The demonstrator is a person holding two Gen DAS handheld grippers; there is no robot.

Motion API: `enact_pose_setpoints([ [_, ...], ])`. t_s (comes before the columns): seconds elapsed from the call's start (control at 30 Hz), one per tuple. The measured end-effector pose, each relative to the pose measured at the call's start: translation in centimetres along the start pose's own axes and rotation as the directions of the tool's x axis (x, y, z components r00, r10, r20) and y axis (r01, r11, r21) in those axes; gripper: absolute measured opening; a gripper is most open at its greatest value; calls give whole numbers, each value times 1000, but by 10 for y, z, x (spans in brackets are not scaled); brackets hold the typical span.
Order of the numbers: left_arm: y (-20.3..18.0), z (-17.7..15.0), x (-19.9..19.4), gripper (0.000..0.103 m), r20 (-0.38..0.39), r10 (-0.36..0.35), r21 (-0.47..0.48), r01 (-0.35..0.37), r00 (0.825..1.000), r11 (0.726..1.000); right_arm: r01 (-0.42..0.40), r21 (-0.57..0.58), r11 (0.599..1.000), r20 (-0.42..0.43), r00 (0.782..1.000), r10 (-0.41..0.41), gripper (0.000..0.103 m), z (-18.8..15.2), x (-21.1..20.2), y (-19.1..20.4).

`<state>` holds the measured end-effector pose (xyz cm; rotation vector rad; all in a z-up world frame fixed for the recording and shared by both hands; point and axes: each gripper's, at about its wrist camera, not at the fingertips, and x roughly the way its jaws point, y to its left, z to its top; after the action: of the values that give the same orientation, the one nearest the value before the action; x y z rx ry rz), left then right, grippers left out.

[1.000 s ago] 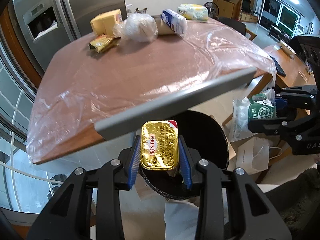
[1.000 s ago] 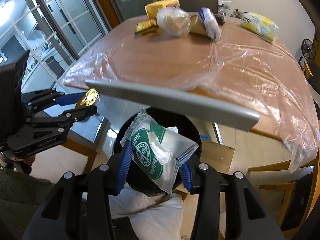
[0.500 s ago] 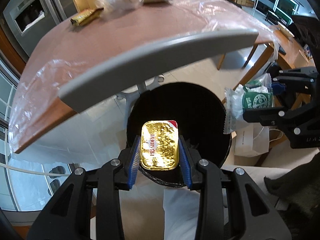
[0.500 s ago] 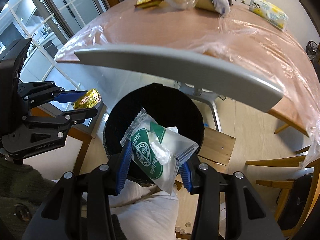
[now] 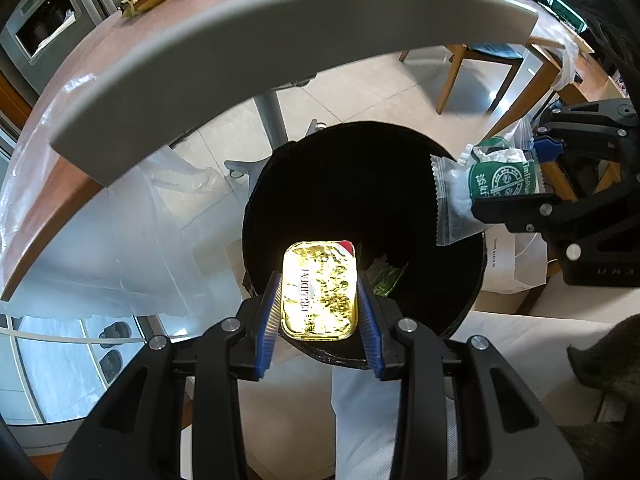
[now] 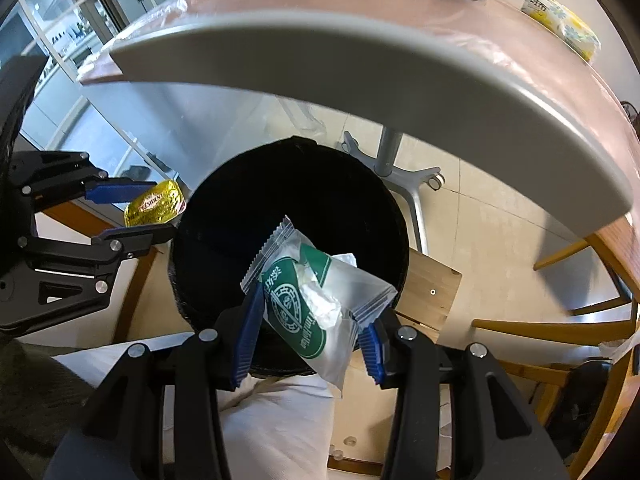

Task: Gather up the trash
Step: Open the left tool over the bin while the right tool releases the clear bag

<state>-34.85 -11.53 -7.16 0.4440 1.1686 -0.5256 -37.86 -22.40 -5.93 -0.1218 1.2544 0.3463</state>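
Over the matt black bin [image 5: 360, 216], my left gripper [image 5: 318, 304] clamps a glossy, crinkled gold-foil butter pack [image 5: 318, 292]. Beside the bin, my right gripper [image 6: 308, 332] pinches a clear, shiny plastic wrapper [image 6: 316, 304] printed green. Beyond the bin, wrinkled transparent film covers the wooden table [image 5: 52, 200].

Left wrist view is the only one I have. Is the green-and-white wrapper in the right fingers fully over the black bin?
Observer: Not fully. In the right wrist view the upper part of the green-and-white wrapper is over the opening of the black bin, but its lower corner appears to hang outside the near rim.
Operator: Is there any trash on the table that I cannot see?
Observer: Yes, a yellow flowered pack lies near the far edge of the table.
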Motion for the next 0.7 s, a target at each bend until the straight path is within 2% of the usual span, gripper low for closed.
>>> enact_pose_setpoints([
  [0.23, 1, 5, 17, 38, -23, 0, 7, 0, 1000, 1000, 23, -19, 1000, -22, 999, -24, 43, 1, 14, 7],
  [0.7, 4, 10, 41, 38, -44, 11, -1, -11, 999, 1000, 46, 18, 999, -29, 999, -46, 43, 5, 30, 6],
])
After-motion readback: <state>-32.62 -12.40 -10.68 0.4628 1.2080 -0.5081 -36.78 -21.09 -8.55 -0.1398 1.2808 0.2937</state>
